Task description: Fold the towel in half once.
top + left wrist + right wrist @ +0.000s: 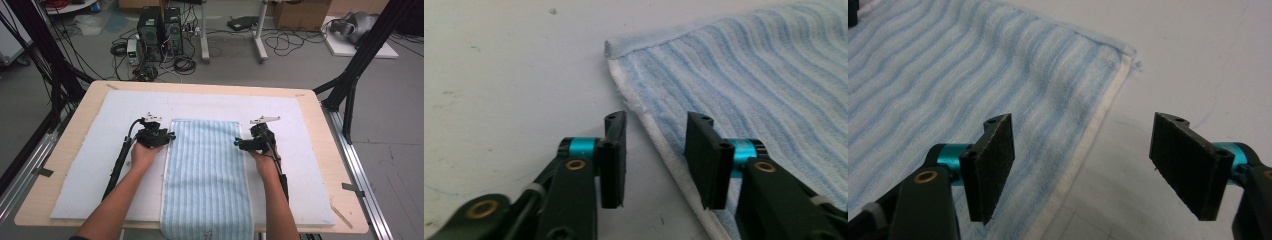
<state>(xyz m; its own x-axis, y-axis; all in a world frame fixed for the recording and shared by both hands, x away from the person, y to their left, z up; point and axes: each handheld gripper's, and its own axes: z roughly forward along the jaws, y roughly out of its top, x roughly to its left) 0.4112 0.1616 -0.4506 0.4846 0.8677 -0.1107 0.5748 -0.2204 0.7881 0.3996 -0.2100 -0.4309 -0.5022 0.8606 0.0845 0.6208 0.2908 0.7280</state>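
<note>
From the high view, a blue striped towel is seen laid flat on the white-padded surface, hanging over the near edge, flanked by left tongs and right tongs. In the left gripper view, the towel's white hem is straddled by parted, unpressed jaws. In the right gripper view, the hem is straddled wide open.

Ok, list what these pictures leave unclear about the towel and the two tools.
- Towel: its near end is cut off by the bottom edge of the high view, so its full length is unknown.
- Small mark on the towel near that edge: too small to read in the high view.
- Left tool and right tool: in the high view the hands and tool bodies hide the jaws.
- Towel's underside: hidden in every view.
</note>
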